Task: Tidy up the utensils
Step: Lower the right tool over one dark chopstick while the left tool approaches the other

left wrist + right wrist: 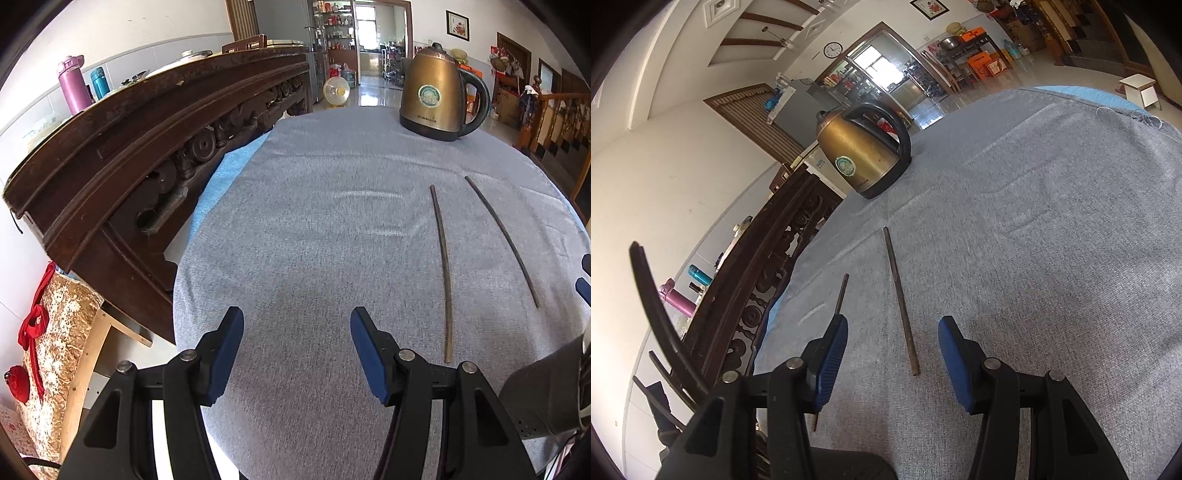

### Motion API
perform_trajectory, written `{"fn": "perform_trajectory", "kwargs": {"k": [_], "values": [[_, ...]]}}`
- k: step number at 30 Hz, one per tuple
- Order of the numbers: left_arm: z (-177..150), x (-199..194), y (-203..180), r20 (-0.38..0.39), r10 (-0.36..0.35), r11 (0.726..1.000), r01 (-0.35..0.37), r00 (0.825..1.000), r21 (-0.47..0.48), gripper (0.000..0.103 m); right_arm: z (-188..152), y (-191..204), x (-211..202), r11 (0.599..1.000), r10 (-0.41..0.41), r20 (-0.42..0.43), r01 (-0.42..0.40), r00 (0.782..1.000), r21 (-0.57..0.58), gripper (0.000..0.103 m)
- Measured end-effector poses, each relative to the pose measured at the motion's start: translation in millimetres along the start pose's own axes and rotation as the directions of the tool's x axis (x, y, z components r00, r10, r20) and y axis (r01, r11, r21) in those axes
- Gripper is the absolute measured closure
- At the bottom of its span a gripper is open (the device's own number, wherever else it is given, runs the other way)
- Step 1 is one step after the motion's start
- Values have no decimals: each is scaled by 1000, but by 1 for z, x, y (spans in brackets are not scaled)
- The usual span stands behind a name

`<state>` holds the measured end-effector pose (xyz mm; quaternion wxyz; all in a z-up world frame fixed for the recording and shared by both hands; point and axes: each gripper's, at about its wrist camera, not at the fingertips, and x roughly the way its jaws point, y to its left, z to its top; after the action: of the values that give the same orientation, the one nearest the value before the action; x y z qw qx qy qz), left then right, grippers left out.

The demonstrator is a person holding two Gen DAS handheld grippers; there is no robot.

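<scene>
Chopsticks, two thin dark wooden ones [441, 273] [502, 240], are lying apart on grey cloth [314, 221], nearer than brass kettle [439, 96]. Left gripper [297, 350] and right gripper [892, 354] are both hovering half-open, gripping nothing.

I see a grey woven tablecloth [314, 221], two dark brown chopsticks [443, 273] at my three o'clock, a brass-coloured kettle [436, 96] with black handle and green round label at one o'clock, blue gripper pads [229, 354], dark carved wooden cabinet [147, 147] at ten o'clock

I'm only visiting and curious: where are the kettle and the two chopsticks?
kettle [432, 96]: left wrist view, on its brass body.
left chopstick [443, 266]: left wrist view, mid-shaft.
right chopstick [900, 299]: right wrist view, mid-shaft, lying in line with the gap in the gripper.
</scene>
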<state>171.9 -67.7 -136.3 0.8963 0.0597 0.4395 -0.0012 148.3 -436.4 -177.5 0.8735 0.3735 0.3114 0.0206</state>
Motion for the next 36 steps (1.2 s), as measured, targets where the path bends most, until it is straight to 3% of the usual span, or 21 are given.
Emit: {"fn": "perform_trajectory", "kwargs": {"k": [10,22,36], "values": [[22,21,-11,-6,6,999,-6,1000,39,42,25,11,25,998,-25,-50,22,998,-65,49],[59,50,-39,-10,-13,991,14,1000,132,42,60,39,80,969,-147,-151,112,977,-221,49],[93,81,-84,-27,-35,971,40,999,237,42,76,45,125,958,-187,-198,134,962,-253,49]]}}
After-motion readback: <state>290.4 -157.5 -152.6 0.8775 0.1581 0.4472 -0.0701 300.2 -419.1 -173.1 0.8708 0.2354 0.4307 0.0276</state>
